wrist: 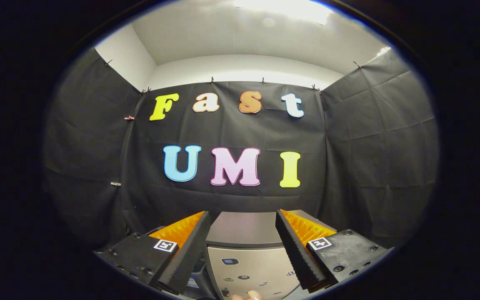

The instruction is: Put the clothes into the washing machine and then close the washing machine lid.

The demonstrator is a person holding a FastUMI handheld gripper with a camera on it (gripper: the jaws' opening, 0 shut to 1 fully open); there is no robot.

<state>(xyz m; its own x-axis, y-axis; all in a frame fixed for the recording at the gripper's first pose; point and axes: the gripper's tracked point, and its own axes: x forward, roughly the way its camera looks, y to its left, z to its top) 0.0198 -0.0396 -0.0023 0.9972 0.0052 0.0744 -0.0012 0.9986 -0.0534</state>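
Note:
My gripper [242, 221] is held up high and level, open, with nothing between its fingers. Seen through the gap between the fingers is the washing machine [244, 229], a grey box with a flat grey top that looks shut. Its lighter front control panel [248, 268] carries a small display and several round buttons. The machine stands just ahead of and below the fingertips, against the black cloth wall. At the panel's lower edge something small and pale pink [248, 296] shows; I cannot tell what it is.
Black cloth walls [369, 158] close the booth on three sides right behind the machine. White room wall and ceiling [240, 46] with a bright lamp rise above the cloth.

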